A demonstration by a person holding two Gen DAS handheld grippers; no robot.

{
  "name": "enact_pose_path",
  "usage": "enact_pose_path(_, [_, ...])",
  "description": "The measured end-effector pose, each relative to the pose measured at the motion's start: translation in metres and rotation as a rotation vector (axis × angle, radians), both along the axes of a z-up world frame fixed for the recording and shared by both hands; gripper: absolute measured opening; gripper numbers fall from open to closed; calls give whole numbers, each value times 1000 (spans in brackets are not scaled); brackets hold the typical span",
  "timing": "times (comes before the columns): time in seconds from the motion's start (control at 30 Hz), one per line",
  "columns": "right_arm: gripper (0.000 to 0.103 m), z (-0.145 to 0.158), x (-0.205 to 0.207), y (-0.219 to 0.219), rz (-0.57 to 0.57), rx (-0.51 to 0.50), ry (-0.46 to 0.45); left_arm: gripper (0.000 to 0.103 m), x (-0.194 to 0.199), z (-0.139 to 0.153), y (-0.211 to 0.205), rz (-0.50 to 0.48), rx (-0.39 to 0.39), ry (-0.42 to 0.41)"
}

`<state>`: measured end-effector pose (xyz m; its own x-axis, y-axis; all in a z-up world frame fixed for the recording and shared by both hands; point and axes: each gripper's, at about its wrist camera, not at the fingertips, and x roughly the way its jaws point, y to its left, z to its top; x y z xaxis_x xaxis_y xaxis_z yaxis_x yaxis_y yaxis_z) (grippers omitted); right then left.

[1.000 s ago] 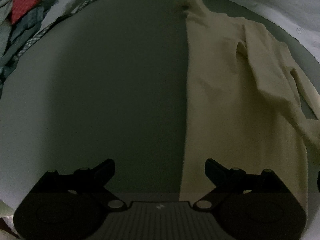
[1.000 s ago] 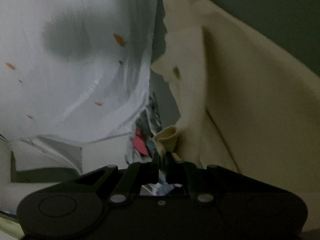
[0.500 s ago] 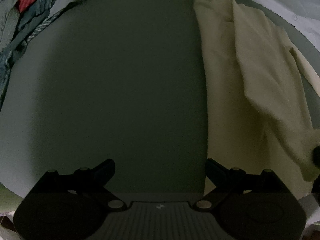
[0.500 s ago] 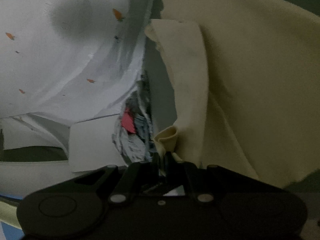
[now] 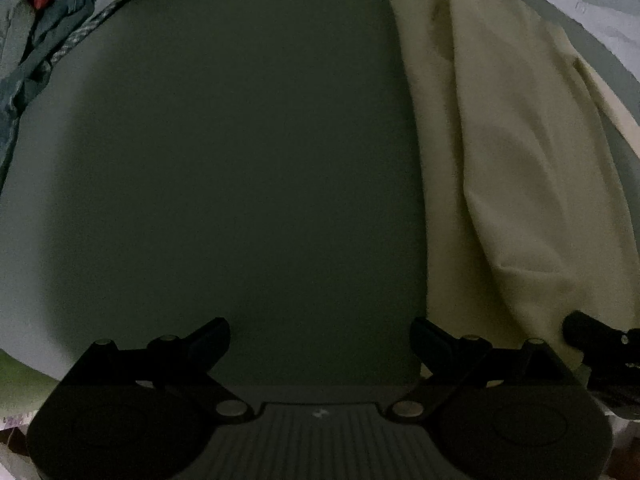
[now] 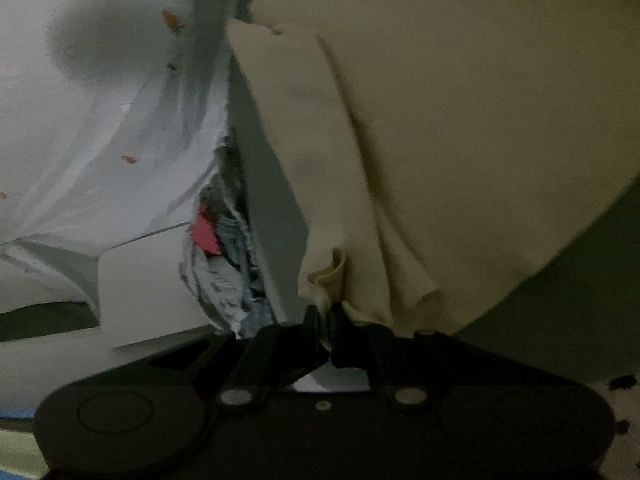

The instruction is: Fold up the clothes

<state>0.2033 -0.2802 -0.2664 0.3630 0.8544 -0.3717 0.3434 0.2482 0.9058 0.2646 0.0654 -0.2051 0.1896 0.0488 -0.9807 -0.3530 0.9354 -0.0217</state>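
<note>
A cream garment (image 5: 512,152) lies along the right side of a dark green surface (image 5: 240,160) in the left wrist view. My left gripper (image 5: 320,336) points almost straight down over the bare green surface, open, nothing between its fingers. The garment's edge runs just beside its right finger. My right gripper (image 6: 326,316) is shut on a bunched edge of the cream garment (image 6: 460,120), which spreads up and to the right from the pinch. Its black tip (image 5: 592,336) shows at the lower right of the left wrist view.
A pile of other clothes, with red and blue-grey cloth (image 5: 48,4), lies at the far left corner; it also shows as the pile (image 6: 224,256) in the right wrist view. White sheeting (image 6: 100,120) with small orange marks lies beyond the green surface.
The garment's lifted flap has swung across to the right and come down lower. My right gripper's tip has entered the left wrist view. The clothes pile has slid toward the upper left corner.
</note>
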Motion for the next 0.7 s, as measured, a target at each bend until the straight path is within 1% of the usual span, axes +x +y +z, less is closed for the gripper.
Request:
enact_pose_path(0.13, [10,-10,-4,-2,-20,-22,61,98,-4,-2,-5,-32,24,9])
enact_pose_path(0.23, [20,-13,-6,-3,-24,-13,82,99,-5,-4,-8,-46,35,14])
enact_pose_path(0.3, [34,-10,-6,-2,-25,-5,60,100,-5,-4,-9,-49,35,15])
enact_pose_path(0.33, [35,-7,-5,-2,-29,5,41,101,-4,-5,-9,-48,34,15])
enact_pose_path(0.47, [35,1,-3,-6,-67,46,-22,103,-4,-7,-10,-51,34,19])
enact_pose_path(0.53, [32,2,-3,-8,-92,66,-39,103,-4,-7,-10,-54,36,19])
enact_pose_path(0.6, [23,3,-3,-10,-117,86,-57,103,-4,-8,-10,-55,33,18])
enact_pose_path(0.67, [19,3,-1,-9,-118,72,-53,103,-4,-8,-10,-56,32,15])
enact_pose_path(0.7, [17,1,1,-7,-106,57,-37,103,-5,-8,-10,-58,34,13])
